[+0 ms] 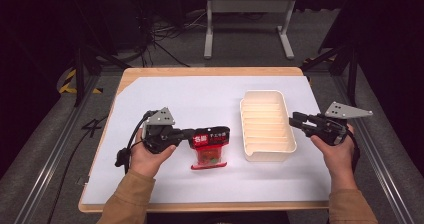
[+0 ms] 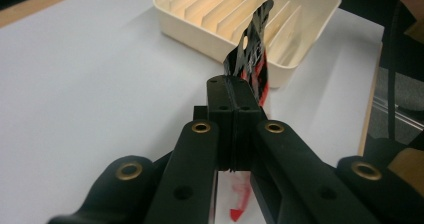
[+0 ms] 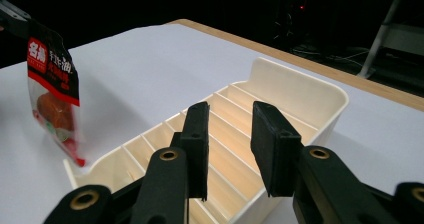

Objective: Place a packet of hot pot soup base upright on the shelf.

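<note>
While the left gripper (image 1: 187,133) hangs over the white-covered bench (image 1: 165,91), its jaws are clamped on the top edge of a red-and-black snack packet (image 1: 210,145); packet dangles clear of the surface, just left of the cream slotted tray (image 1: 266,156). From the left gripper view the packet (image 2: 252,49) stands edge-on ahead of the pinched jaws, tray (image 2: 200,26) beyond it. Right gripper (image 1: 295,120) sits at the tray's right rim, jaws partly apart with nothing between them; the near tray wall lies beneath them in the right gripper view (image 3: 227,149). Step in hand, as I judge it: carrying the packet toward the tray. Next move likely calls for bringing the packet over one slot, keeping it upright and edge-on to the dividers, then lowering before release; right gripper could steady the tray
</note>
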The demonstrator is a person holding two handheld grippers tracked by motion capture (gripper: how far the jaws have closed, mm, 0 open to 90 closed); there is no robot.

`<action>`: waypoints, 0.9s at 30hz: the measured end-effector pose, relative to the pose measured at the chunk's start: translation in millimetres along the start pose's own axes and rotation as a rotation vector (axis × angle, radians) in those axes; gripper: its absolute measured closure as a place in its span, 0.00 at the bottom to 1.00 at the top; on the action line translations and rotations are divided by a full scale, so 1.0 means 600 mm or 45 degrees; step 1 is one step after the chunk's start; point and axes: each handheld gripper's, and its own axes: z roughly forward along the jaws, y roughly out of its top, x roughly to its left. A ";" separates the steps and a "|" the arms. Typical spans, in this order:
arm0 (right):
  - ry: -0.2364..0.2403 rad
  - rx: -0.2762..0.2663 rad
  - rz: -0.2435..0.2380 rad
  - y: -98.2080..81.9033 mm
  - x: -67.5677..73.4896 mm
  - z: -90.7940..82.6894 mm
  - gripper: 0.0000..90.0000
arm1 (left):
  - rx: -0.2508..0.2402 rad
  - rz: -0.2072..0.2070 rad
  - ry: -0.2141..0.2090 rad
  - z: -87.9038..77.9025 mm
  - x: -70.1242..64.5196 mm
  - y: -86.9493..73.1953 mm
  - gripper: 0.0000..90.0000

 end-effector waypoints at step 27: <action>0.283 0.021 -0.218 0.073 0.126 0.035 0.64 | -0.082 0.230 -0.037 -0.062 -0.066 0.042 1.00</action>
